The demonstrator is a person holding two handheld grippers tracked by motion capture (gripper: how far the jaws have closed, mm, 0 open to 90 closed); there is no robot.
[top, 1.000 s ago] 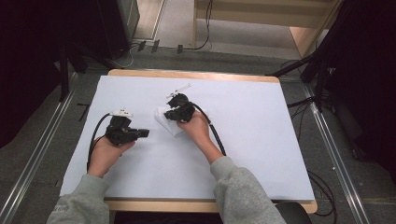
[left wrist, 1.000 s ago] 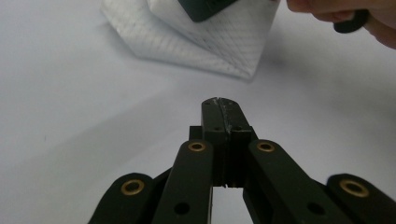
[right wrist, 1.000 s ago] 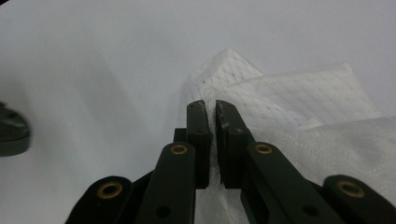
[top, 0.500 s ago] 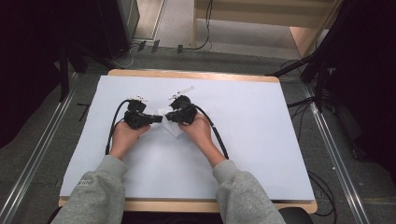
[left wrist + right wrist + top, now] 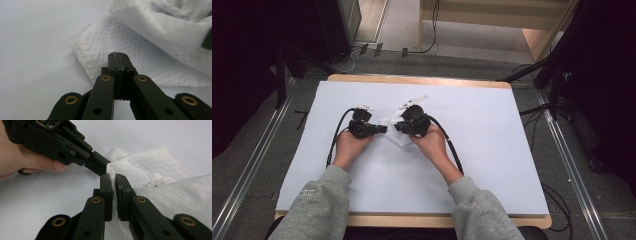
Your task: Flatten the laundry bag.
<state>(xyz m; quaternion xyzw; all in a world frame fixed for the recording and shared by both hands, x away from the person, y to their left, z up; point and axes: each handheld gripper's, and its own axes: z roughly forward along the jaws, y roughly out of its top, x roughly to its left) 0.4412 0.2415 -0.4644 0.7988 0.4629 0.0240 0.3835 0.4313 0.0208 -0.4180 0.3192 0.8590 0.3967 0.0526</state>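
Fingers on the right gripper (image 5: 113,178) are pinched onto a fold of the white paper towel (image 5: 160,170), w/ the left gripper (image 5: 117,55) squeezed together, nothing between, tips just over the towel's flat corner. Towel sits crumpled mid-table on the white sheet (image 5: 492,145), btwn both hands.

One white cloth (image 5: 393,131), two black grippers, left gripper (image 5: 381,129) and right gripper (image 5: 397,127), two hands, one table (image 5: 492,150)
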